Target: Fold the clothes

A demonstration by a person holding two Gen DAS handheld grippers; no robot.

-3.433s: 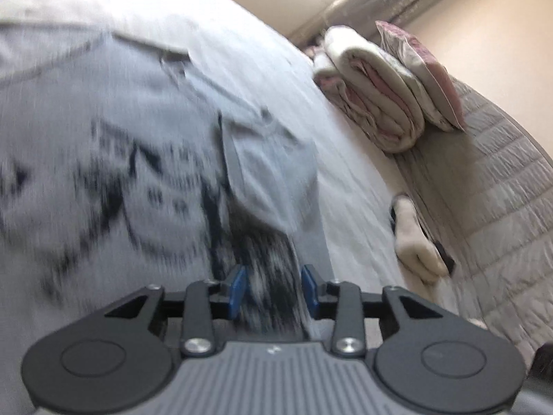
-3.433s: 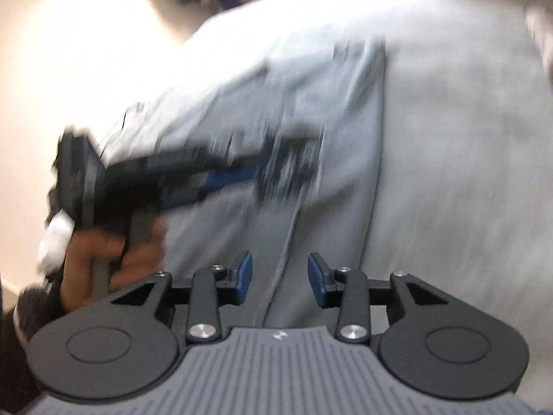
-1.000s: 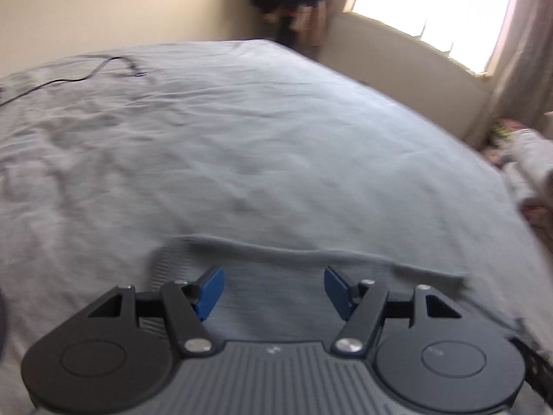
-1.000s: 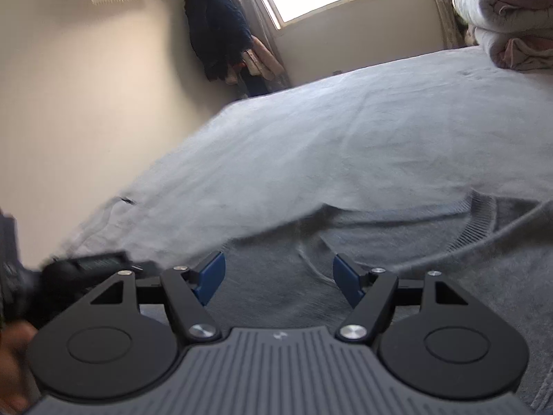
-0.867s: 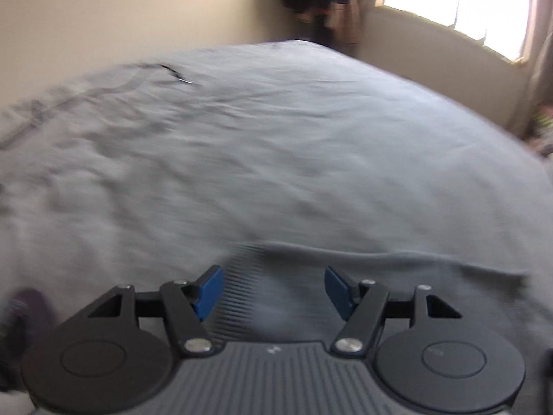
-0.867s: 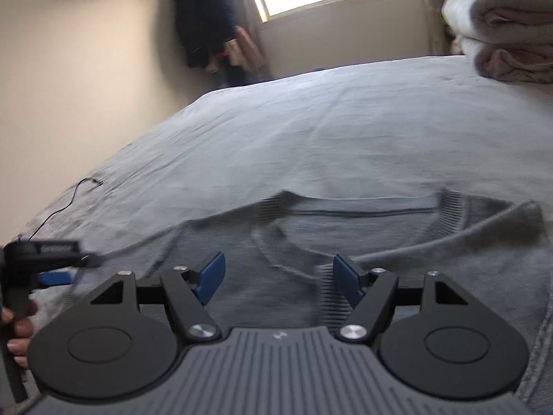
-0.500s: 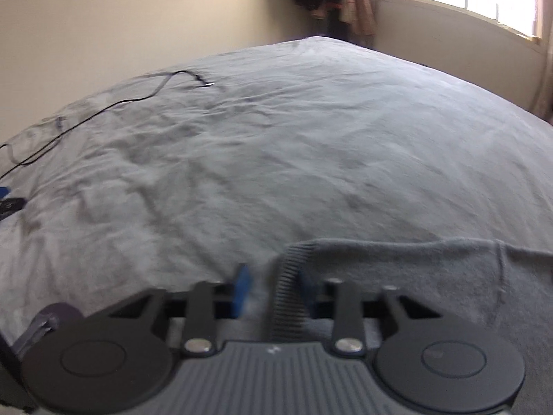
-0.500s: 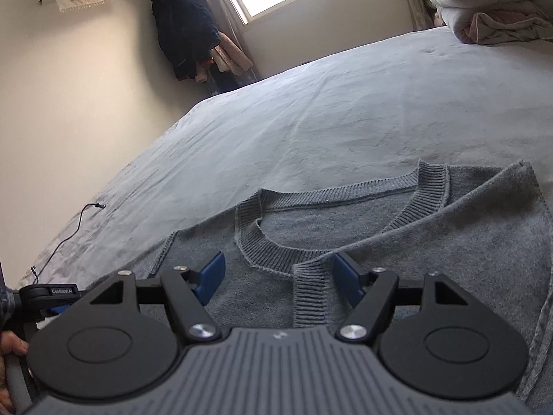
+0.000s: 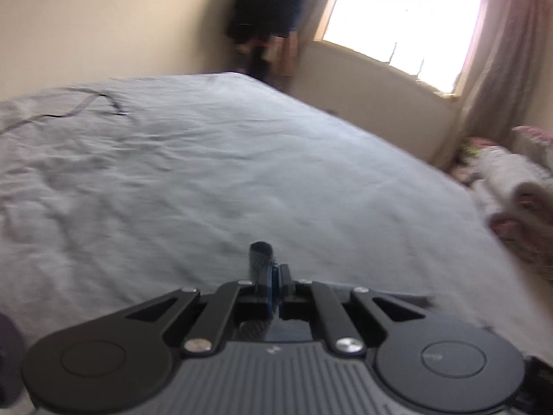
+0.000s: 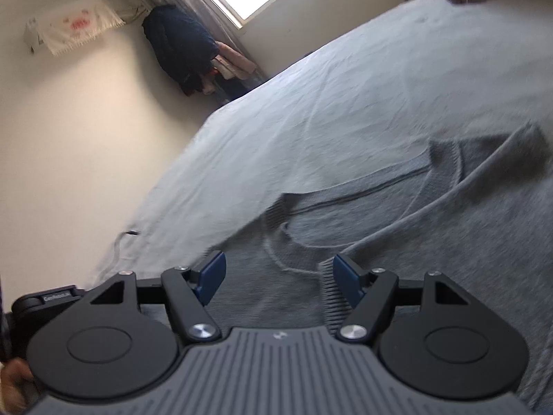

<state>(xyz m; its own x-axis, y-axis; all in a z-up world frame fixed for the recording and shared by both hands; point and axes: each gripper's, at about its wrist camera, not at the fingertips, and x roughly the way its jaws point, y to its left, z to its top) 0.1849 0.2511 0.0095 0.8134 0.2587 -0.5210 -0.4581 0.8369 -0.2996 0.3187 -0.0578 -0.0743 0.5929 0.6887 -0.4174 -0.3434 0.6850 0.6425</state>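
- Left wrist view: half a second before, the left gripper (image 9: pixel 275 278) had its blue fingers (image 9: pixel 269 285) a little apart, straddling the ribbed edge of the grey sweater (image 9: pixel 260 257). Now they were pressed together with a small roll of that dark knit sticking up between them. The view had also tipped up toward the window (image 9: pixel 401 24), blurred by motion, and the bed (image 9: pixel 207 180) lay below. I took that as the pinched edge being lifted off the sheet, the start of carrying it over in a fold.
- Right wrist view: the right gripper (image 10: pixel 279 278) had not closed; its fingers (image 10: pixel 212 273) stood wide apart and empty above the sweater (image 10: pixel 432 242), just short of the ribbed neckline. The sweater lay spread on the bed (image 10: pixel 345 86), one part already doubled over the chest. The view had tilted since half a second ago, so that hand was moving too, probably toward its own hold.
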